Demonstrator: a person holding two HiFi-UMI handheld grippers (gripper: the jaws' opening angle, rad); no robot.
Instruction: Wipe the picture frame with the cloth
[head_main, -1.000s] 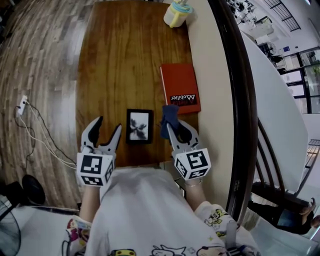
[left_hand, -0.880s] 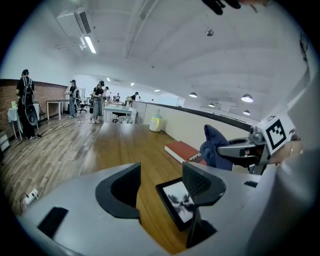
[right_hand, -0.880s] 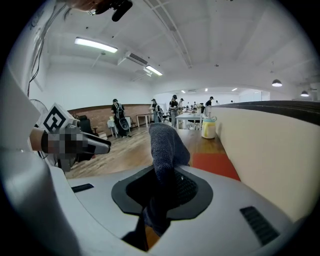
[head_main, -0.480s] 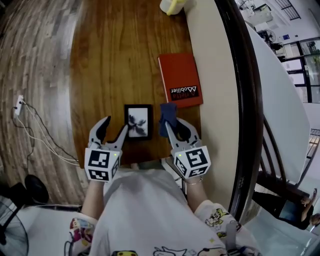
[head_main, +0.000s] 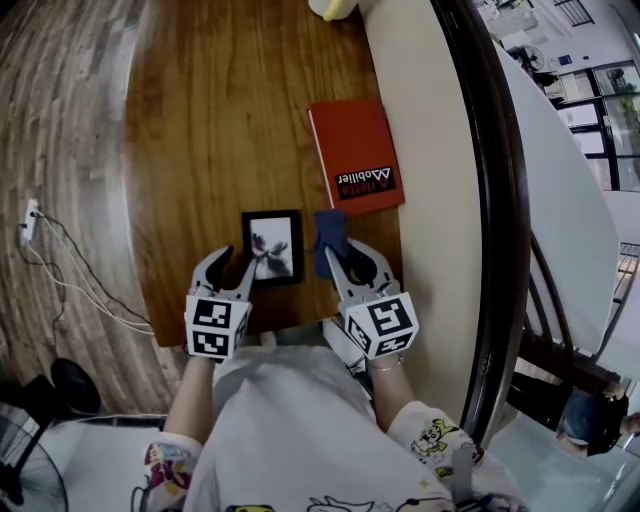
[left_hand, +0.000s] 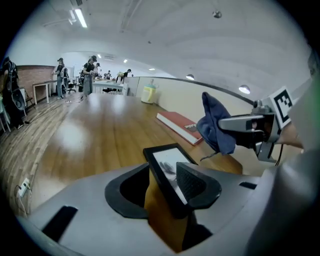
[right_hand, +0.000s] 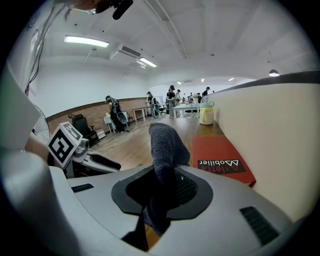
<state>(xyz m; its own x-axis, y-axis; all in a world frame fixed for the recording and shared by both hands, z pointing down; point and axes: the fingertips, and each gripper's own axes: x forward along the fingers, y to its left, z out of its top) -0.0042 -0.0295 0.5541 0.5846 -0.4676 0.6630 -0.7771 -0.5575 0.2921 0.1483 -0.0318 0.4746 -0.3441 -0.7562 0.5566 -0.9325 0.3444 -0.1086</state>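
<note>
- Head view: I note the picture frame (head_main: 272, 247) lying flat on the wooden table (head_main: 220, 120), near the edge closest to the person, with its glass facing up.
- Head view: the left gripper (head_main: 230, 268) is at the frame's lower left corner. Its right finger is against that corner and its left finger is out over bare wood.
- Head view: the right gripper (head_main: 345, 262) is just right of the frame and carries a dark blue cloth (head_main: 330, 240). The cloth hangs beside the frame's right edge; I cannot tell whether it touches.
- Head view: a red book (head_main: 357, 155) lies beyond the cloth by the table's right side. A pale yellow container (head_main: 335, 8) is at the far end.
- Left gripper view: the frame's near corner sits between the jaws, which have just been closing. The right pad is against the frame's side. A strip of wood shows between the frame and the left jaw, so I record no clamp on the frame.
- Left gripper view: the other gripper holds the cloth above the table to the right, clear of the frame.
- Right gripper view: the jaws are clenched on the cloth. It stands up from between the pads and trails below them. The book lies ahead on the right.
</note>
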